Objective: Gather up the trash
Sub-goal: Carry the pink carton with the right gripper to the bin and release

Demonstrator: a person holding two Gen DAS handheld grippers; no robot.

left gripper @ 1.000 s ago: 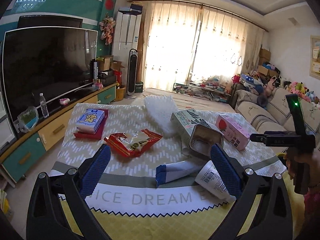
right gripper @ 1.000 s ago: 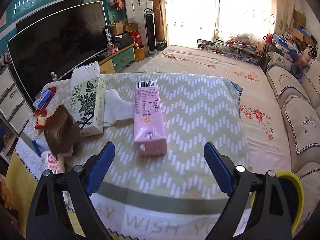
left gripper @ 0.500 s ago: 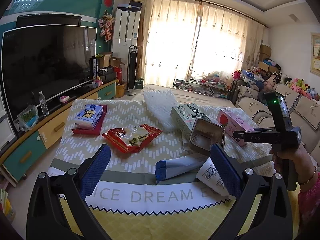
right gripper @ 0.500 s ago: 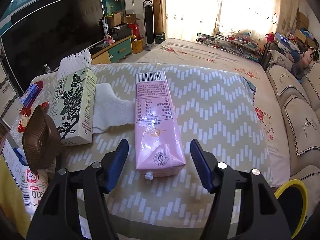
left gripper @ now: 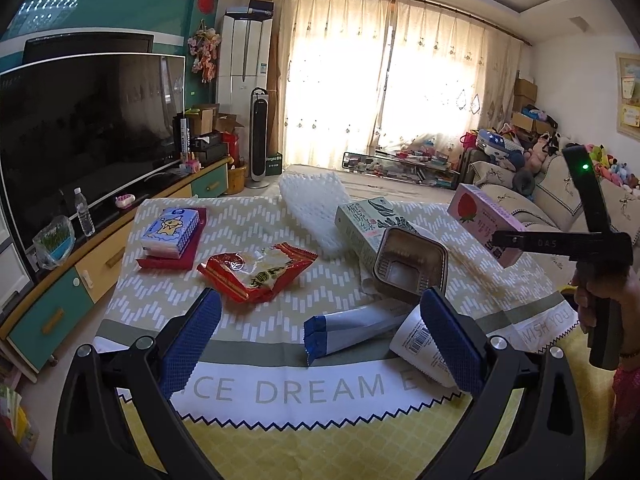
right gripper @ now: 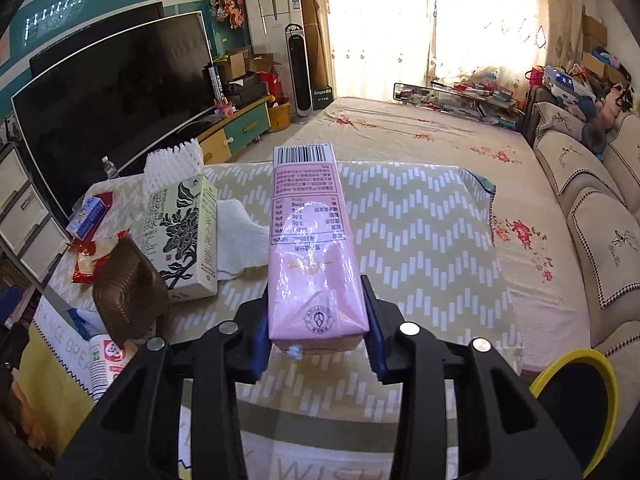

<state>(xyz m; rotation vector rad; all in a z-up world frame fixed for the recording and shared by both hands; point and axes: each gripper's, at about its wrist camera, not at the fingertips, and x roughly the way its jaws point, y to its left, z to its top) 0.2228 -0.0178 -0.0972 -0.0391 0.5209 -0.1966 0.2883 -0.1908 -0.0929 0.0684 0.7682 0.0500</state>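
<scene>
My right gripper (right gripper: 316, 332) is shut on the pink milk carton (right gripper: 310, 248) and holds it lifted above the chevron tablecloth (right gripper: 420, 240). The carton (left gripper: 484, 220) also shows raised at the right in the left wrist view. My left gripper (left gripper: 320, 340) is open and empty, low over the near table edge. Ahead of it lie a blue-ended wrapper (left gripper: 352, 326), a white paper cup (left gripper: 420, 344), a red snack bag (left gripper: 256, 270), a brown plastic tray (left gripper: 410, 266) and a green tea box (left gripper: 370, 222).
A yellow-rimmed bin (right gripper: 576, 392) stands at the lower right beside the table. A blue tissue pack on a red box (left gripper: 172, 236), white foam netting (left gripper: 316, 204) and a white cloth (right gripper: 244, 236) lie on the table. A TV stands left, a sofa right.
My right gripper closed on the pink carton and lifted it off the table. My left gripper stayed open and almost still.
</scene>
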